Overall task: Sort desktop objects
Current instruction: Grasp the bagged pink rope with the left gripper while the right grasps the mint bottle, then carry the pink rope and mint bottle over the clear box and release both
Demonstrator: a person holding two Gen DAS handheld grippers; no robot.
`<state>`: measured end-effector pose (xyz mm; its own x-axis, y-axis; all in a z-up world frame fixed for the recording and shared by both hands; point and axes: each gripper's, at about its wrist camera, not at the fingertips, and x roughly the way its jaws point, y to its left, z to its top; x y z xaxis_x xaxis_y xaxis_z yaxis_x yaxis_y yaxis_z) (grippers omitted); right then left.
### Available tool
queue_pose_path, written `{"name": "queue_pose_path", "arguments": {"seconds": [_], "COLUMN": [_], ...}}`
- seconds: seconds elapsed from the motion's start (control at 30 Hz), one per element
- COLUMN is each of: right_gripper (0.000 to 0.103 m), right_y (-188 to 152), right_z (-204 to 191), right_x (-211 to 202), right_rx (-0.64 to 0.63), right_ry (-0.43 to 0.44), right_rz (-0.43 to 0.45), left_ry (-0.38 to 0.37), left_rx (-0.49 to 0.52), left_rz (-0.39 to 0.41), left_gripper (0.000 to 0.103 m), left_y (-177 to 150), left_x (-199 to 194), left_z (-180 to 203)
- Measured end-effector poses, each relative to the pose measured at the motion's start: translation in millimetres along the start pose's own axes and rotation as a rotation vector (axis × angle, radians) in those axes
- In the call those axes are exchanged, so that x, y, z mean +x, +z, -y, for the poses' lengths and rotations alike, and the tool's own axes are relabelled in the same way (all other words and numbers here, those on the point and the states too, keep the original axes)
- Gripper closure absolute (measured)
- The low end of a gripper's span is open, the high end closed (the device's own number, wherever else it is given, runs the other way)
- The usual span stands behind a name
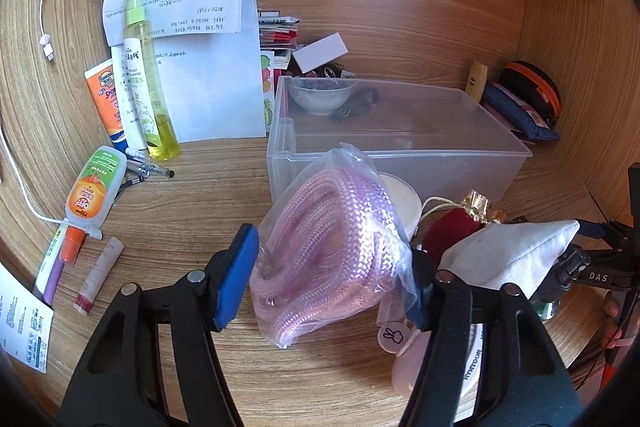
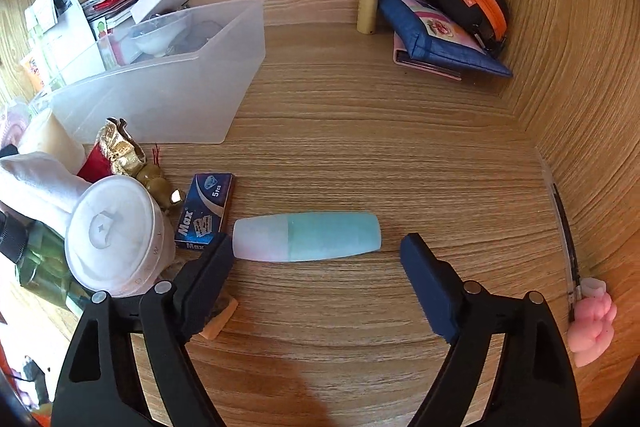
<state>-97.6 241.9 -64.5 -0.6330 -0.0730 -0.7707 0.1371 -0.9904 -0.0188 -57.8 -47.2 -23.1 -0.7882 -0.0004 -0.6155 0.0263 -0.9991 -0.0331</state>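
Left gripper (image 1: 332, 267) spread around bagged pink rope (image 1: 328, 247), just before clear bin (image 1: 400, 155). Right gripper (image 2: 316, 255) open, teal bottle (image 2: 308, 237) crosswise between fingertips

Left hand-held gripper (image 1: 334, 279): blue-padded fingers (image 1: 236, 277) spread wide, reaching forward low over the desk. Right hand-held gripper (image 2: 316, 259): fingers (image 2: 428, 283) likewise parted wide, angled down, nothing gripped.
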Motion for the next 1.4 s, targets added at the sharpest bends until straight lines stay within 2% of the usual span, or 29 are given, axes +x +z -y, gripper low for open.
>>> {"name": "queue_pose_path", "arguments": {"seconds": [0.2,0.27,0.37,0.4,0.43,0.67,0.9,1.13,1.4], "right_gripper": [0.023,0.032,0.031,0.031,0.032,0.032,0.031,0.031,0.031], "right_y": [6,7,6,6,5,13,39,62,90], "right_z": [-1,-1,-1,-1,-1,10,7,-14,-34], "right_x": [5,4,4,4,3,-17,-42,-59,-74], "right_rx": [0.004,0.005,0.014,0.015,0.017,0.048,0.024,-0.048,-0.079], "right_ry": [0.001,0.002,-0.005,-0.007,-0.008,0.017,0.058,0.111,0.186], "right_rz": [-0.014,-0.006,-0.002,0.000,0.002,0.065,0.136,0.194,0.249], "left_ry": [0.029,0.036,0.036,0.038,0.046,0.060,0.086,0.057,-0.045], "left_rx": [-0.012,-0.018,-0.017,-0.018,-0.015,-0.004,0.012,0.033,0.027], "left_rz": [0.029,0.029,0.018,0.015,0.013,0.037,0.096,0.130,0.133], "left_gripper": [0.053,0.058,0.070,0.078,0.080,0.082,0.082,0.082,0.082], "left_y": [9,10,11,11,12,19,29,52,89], "left_x": [-1,0,5,6,7,-1,-21,-33,-32], "left_z": [-12,-16,-21,-21,-22,-26,-26,-22,-19]}}
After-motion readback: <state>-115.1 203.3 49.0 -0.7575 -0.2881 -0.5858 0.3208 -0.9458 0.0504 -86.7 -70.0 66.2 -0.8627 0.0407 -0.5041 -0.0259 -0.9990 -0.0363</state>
